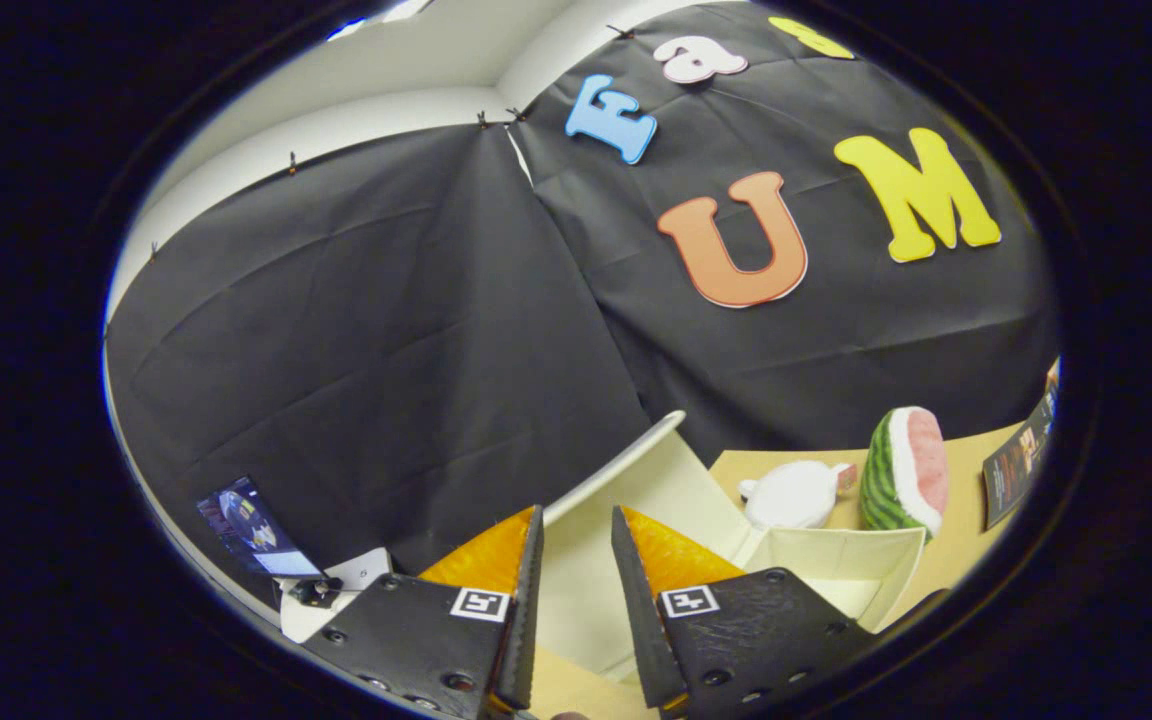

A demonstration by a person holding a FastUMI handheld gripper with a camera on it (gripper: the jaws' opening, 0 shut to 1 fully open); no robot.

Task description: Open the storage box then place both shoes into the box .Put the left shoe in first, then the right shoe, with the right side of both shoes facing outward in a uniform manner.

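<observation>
Gripper (pixel 576 560) at bottom centre w/ fingers apart, nothing between them. Cream cardboard storage box (pixel 836 565) sits just ahead, lower right, lid (pixel 626 470) up, long side running toward right. Beyond it: white plush toy (pixel 791 497) & watermelon-slice toy (pixel 904 470) on tan table (pixel 966 530).

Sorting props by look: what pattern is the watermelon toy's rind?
Dark and light green stripes on the watermelon toy, clearest in the gripper view.
</observation>
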